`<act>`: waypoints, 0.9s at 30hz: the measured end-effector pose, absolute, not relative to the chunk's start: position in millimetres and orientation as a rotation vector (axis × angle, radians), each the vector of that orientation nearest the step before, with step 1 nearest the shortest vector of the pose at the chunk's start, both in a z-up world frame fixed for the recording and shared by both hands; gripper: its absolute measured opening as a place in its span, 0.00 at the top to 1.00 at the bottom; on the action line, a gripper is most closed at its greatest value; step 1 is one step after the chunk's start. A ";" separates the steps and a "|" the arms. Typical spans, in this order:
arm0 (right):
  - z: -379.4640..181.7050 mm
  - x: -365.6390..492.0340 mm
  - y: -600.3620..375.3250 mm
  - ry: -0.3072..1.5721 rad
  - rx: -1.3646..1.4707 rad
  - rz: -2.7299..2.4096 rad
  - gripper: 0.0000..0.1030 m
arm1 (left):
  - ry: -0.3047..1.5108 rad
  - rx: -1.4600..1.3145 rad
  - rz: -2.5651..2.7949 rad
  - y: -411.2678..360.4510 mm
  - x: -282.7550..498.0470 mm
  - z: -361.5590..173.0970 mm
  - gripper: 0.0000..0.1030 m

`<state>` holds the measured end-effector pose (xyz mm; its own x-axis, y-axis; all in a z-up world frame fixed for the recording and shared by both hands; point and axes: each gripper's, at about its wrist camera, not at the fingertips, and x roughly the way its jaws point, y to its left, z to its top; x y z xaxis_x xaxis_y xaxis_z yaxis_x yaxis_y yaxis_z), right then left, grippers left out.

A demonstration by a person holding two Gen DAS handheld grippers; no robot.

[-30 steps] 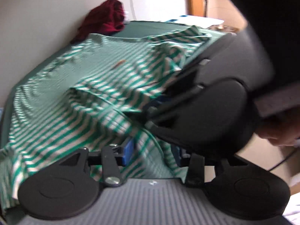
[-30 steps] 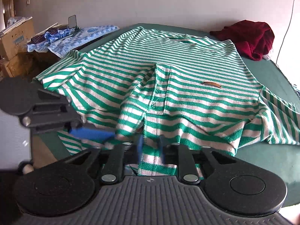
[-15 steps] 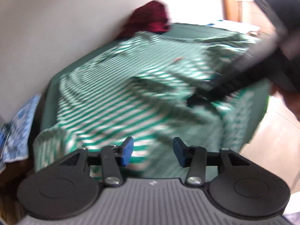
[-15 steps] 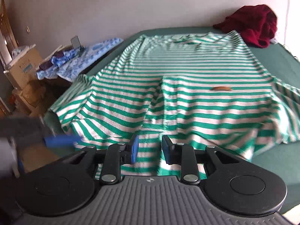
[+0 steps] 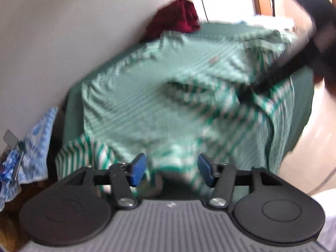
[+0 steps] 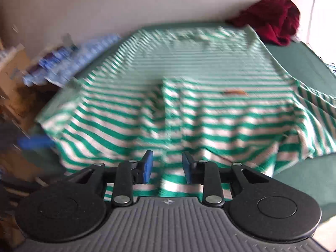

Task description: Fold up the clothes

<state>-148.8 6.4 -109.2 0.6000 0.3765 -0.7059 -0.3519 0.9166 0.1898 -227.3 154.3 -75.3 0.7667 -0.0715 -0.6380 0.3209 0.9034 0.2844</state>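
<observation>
Your left gripper sits at the bottom of its own view with the blue pads set wide apart; its jaws have just been opening, and nothing is pinched between them — the cloth lies beyond and below the tips. Your right gripper shows a narrower gap between its pads; its jaws have just been opening too, released from the fabric, with the striped hem behind them rather than gripped.

The green-and-white striped shirt is spread across a dark green table; its front edge hangs over the near side, and one sleeve drapes off to the right in the right wrist view. A small brown mark lies on the stripes — the blur makes it hard to say what it is. A dark red garment is bunched at the far corner against the pale wall; a blue patterned cloth lies beside the table on the left, near a cardboard box. In the left wrist view, the right gripper reaches in from the upper right over the shirt.
</observation>
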 end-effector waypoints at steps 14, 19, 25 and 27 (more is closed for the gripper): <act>-115.0 -54.0 -234.8 0.797 0.123 -0.290 0.46 | 0.793 0.329 -0.068 147.9 -147.2 -94.8 0.29; -116.5 -43.4 -237.2 0.852 0.002 -0.129 0.95 | 0.828 0.353 -0.056 123.9 -124.6 -97.1 0.29; -85.1 -36.7 -271.7 0.839 0.068 -0.033 0.67 | 0.745 0.352 -0.273 57.0 -102.9 -64.0 0.29; -76.3 -26.1 -268.5 0.791 0.117 0.013 0.44 | 0.715 0.344 -0.417 18.1 -93.6 -59.5 0.29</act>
<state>-26.1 -268.5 -76.3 0.7035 0.0558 -0.7085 0.0319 0.9934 0.1099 -93.6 18.1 -59.5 0.6796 -0.2485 -0.6902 0.4785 0.8634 0.1603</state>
